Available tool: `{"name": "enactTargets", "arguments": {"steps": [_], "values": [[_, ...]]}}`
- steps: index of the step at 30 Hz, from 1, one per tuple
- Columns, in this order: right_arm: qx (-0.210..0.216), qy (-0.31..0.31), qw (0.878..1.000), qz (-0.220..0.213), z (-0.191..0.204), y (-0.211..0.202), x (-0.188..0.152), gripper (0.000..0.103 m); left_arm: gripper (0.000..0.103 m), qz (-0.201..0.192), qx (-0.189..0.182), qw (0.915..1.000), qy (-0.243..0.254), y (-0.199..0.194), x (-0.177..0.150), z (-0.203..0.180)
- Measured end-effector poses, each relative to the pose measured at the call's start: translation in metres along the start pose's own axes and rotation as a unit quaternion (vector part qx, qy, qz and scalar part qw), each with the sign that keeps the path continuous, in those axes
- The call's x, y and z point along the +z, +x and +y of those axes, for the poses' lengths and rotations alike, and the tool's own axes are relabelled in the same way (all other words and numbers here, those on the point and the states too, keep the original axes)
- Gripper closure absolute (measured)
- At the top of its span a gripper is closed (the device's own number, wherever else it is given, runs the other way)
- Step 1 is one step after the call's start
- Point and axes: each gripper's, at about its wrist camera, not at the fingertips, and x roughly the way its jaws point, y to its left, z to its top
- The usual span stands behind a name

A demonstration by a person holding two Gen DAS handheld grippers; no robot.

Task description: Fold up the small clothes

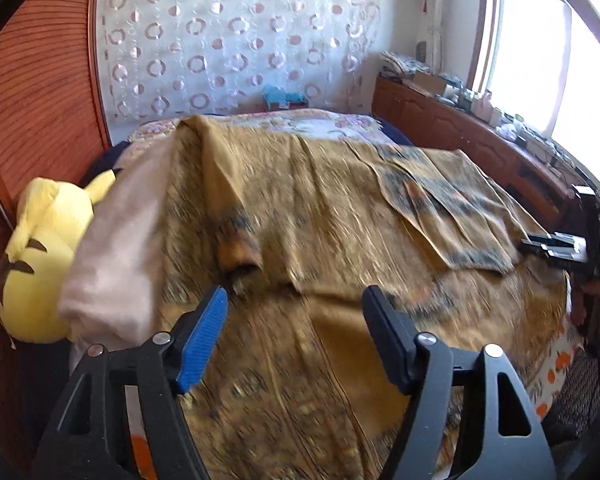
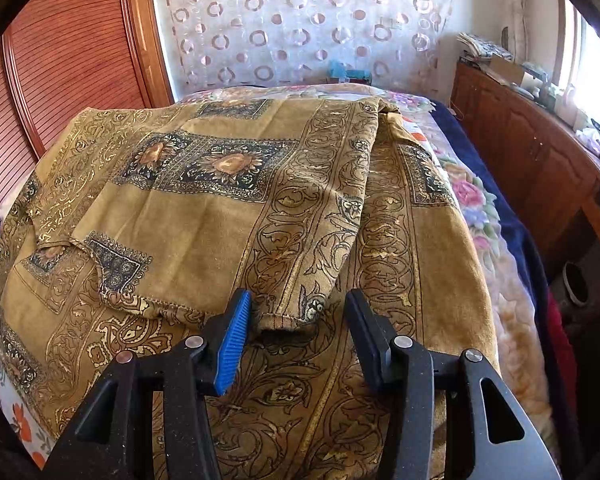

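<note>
Right gripper (image 2: 296, 338) fingers, spread and empty, straddle the mustard-gold patterned cloth's (image 2: 204, 216) hemmed corner by the bed's near edge; left gripper (image 1: 296, 344) hangs released.

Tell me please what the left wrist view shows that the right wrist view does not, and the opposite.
Only the left wrist view shows the yellow plush toy, a pale beige cloth beside it, and the right gripper at the bed's far right edge.

Only the right wrist view shows the hemmed corner of the folded layer lying between its open jaws, and the pattern sharply.

Both show the golden patterned cloth spread on the bed, the circle-patterned curtain, the wooden cabinet and the window side. The left gripper is open and holds nothing.
</note>
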Motion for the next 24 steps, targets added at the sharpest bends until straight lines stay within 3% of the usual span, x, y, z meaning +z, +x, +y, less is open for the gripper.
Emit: {"name": "enactTargets", "arguments": {"steps": [6, 14, 15, 17, 18, 19, 24], "values": [[0.022, 0.018, 1.000, -0.004, -0.011, -0.005, -0.002, 0.052, 0.058, 0.031, 0.018, 0.9993, -0.010, 0.039, 0.021, 0.021], [0.023, 0.014, 1.000, 0.016, -0.005, 0.005, 0.010, 0.052, 0.060, 0.058, 0.037, 0.9977, -0.001, 0.062, 0.022, 0.020], [0.015, 0.005, 1.000, 0.018, -0.002, 0.007, 0.011, 0.052, 0.065, 0.059, 0.040, 0.9974, 0.000, 0.064, 0.024, 0.021], [0.007, -0.009, 1.000, 0.020, 0.003, 0.008, 0.013, 0.065, 0.079, 0.066, 0.046, 0.9967, 0.005, 0.068, 0.025, 0.023], [0.005, -0.016, 1.000, 0.020, 0.004, 0.008, 0.014, 0.076, 0.091, 0.071, 0.049, 0.9963, 0.010, 0.070, 0.026, 0.023], [0.009, -0.027, 0.999, 0.022, 0.006, 0.007, 0.014, 0.087, 0.094, 0.074, 0.052, 0.9958, 0.014, 0.071, 0.026, 0.024], [0.025, -0.045, 0.999, -0.003, 0.008, -0.011, 0.016, 0.096, 0.098, 0.045, 0.048, 0.9978, 0.013, 0.047, 0.029, 0.025]]}}
